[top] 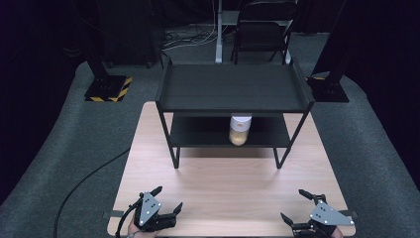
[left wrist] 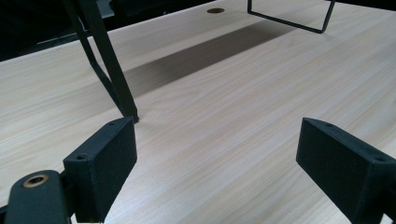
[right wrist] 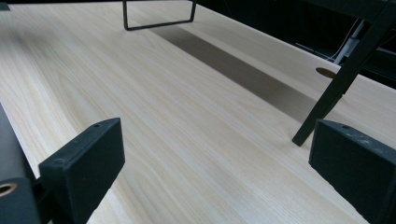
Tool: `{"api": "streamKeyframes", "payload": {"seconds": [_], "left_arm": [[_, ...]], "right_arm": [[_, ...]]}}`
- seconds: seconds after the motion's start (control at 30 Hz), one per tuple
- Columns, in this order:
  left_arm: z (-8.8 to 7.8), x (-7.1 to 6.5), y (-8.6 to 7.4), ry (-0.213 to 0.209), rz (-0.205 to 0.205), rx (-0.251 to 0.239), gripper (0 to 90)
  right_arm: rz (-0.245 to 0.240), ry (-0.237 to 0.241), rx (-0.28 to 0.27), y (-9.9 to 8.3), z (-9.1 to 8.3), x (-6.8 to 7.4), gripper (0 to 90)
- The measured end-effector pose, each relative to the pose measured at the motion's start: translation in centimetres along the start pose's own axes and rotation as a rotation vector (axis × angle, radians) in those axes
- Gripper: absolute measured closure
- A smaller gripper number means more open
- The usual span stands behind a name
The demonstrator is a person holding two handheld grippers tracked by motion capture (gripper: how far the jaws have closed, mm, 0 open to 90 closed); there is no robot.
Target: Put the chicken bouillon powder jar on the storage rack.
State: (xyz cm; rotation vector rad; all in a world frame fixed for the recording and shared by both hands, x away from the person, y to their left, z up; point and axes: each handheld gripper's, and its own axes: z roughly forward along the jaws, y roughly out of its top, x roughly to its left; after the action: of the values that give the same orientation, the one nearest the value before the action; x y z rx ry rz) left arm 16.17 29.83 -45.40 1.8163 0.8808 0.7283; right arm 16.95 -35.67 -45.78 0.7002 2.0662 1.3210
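down at the near edge of the wooden table (top: 223, 193), the left gripper (top: 168, 201) sits at the left corner, jaws spread wide with nothing between them — bare wood shows in the gap in the left gripper view (left wrist: 217, 158). over at the right corner, the right gripper (top: 293, 206) is just as released, jaws wide apart over plain tabletop (right wrist: 210, 163). both are well apart from each other. farther up, a black two-tier shelf rack (top: 233, 89) stands on the table's far half — and on its lower shelf, near the middle, an upright jar (top: 239, 130) with a white lid and tan contents. beyond the table, a dark chair (top: 262, 29).
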Motion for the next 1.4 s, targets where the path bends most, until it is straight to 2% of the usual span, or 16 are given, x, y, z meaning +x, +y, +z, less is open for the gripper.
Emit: {"api": "streamKeyframes", "payload": {"seconds": [0.33, 0.77, 1.4], "left_arm": [[0.11, -0.11, 0.11, 0.002, 0.007, 0.007, 12.2], [0.3, -0.19, 0.19, -0.005, 0.014, 0.015, 12.2], [0.23, -0.14, 0.15, -0.006, 0.013, 0.011, 12.2]], "right_arm": [[0.033, -0.016, 0.021, -0.35, 0.17, -0.53, 2.8], [0.024, -0.028, 0.029, -0.18, 0.12, -0.26, 4.3], [0.021, -0.017, 0.034, -0.05, 0.24, -0.28, 4.6]]}}
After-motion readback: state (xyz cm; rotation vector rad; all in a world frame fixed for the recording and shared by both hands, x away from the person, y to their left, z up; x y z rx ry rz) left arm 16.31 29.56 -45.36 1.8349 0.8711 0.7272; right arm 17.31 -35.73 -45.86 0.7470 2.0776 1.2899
